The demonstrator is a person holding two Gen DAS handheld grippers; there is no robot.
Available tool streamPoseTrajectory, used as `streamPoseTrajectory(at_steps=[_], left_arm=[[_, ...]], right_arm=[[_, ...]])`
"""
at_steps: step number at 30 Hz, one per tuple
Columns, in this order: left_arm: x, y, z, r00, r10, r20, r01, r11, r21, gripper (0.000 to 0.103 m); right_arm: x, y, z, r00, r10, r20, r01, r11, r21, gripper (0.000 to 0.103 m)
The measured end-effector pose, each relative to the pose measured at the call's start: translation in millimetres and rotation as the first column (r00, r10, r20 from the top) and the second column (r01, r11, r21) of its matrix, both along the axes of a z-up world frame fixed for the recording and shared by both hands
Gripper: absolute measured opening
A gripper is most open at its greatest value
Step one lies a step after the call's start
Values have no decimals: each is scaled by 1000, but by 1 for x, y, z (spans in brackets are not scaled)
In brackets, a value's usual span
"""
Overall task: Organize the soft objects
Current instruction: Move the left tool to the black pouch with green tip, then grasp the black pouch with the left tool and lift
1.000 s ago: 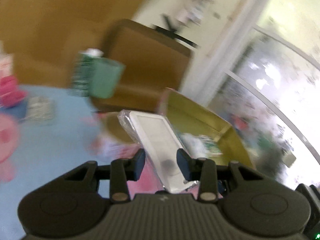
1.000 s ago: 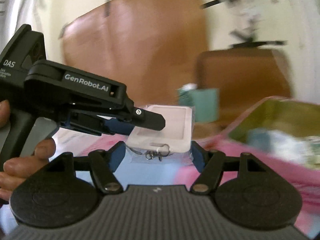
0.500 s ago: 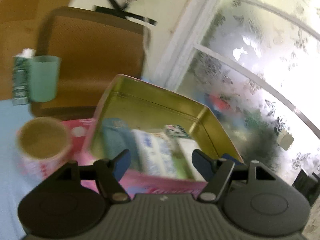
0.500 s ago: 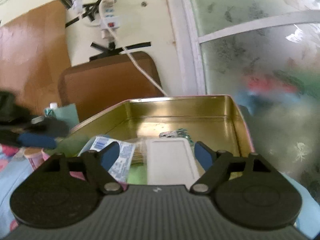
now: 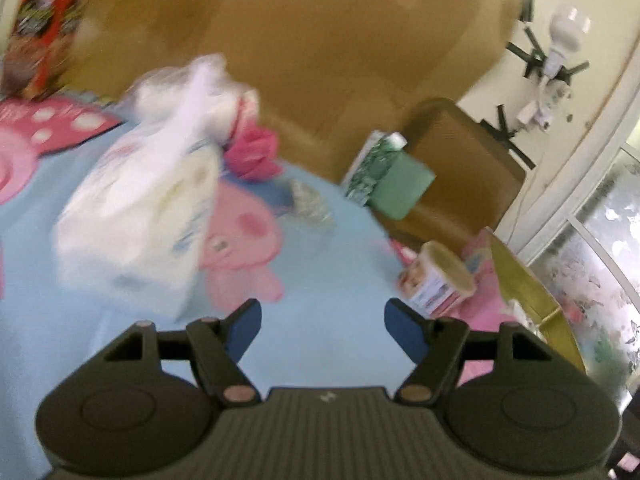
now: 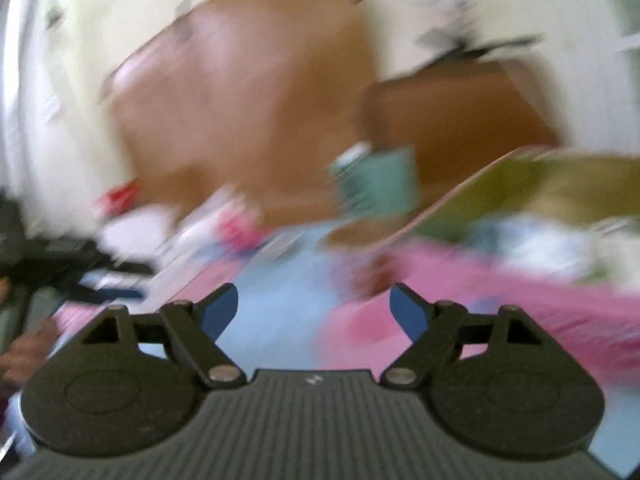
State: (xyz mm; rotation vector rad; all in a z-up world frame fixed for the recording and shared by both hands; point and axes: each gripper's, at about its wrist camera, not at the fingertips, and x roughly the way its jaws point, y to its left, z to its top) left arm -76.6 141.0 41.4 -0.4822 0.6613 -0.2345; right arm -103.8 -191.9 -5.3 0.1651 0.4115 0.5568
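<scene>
One gold tin (image 5: 532,292), cut off at frame edge; one white soft pack (image 5: 136,216) lying well left of it, blurred. Left gripper (image 5: 322,322) and right gripper (image 6: 314,306) both gaping, nothing between them; jaws just opened. The white card gripped earlier is gone from both.

Tissue pack (image 5: 136,216) left, cup (image 5: 438,282) right, tin (image 5: 532,300) beside cup.
</scene>
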Motion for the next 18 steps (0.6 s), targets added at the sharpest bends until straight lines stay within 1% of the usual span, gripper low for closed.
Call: streamPoseTrajectory(at_steps=[2, 4, 6, 9, 10, 11, 12, 13, 18], left_arm=[[-9, 3, -8, 1000, -10, -9, 10, 1000, 5, 70], [-15, 2, -15, 999, -35, -17, 35, 999, 5, 70], [-19, 4, -23, 998, -62, -30, 61, 998, -13, 70], [-22, 6, -30, 995, -92, -40, 91, 995, -45, 70], [-22, 6, -32, 994, -99, -42, 97, 994, -54, 70], [-21, 5, -33, 994, -104, -41, 101, 993, -59, 70], [-22, 5, -33, 993, -108, -38, 105, 992, -63, 70], [-22, 5, -33, 993, -111, -37, 109, 992, -67, 70], [-23, 3, -36, 992, -116, -40, 113, 991, -77, 70]], right_arm=[[-3, 33, -7, 994, 106, -33, -108, 990, -90, 86], [-8, 56, -13, 986, 161, -41, -166, 972, -168, 86], [-13, 70, -17, 981, 185, -49, -192, 955, -227, 86], [-8, 81, -21, 979, 191, -78, -204, 945, -255, 84], [-5, 83, -22, 978, 189, -88, -206, 943, -262, 80], [-3, 86, -22, 978, 186, -91, -204, 939, -276, 74], [-4, 90, -23, 980, 179, -88, -198, 933, -300, 60], [-4, 93, -22, 982, 172, -72, -187, 929, -319, 53], [-4, 102, -25, 989, 130, -71, -146, 938, -314, 52]])
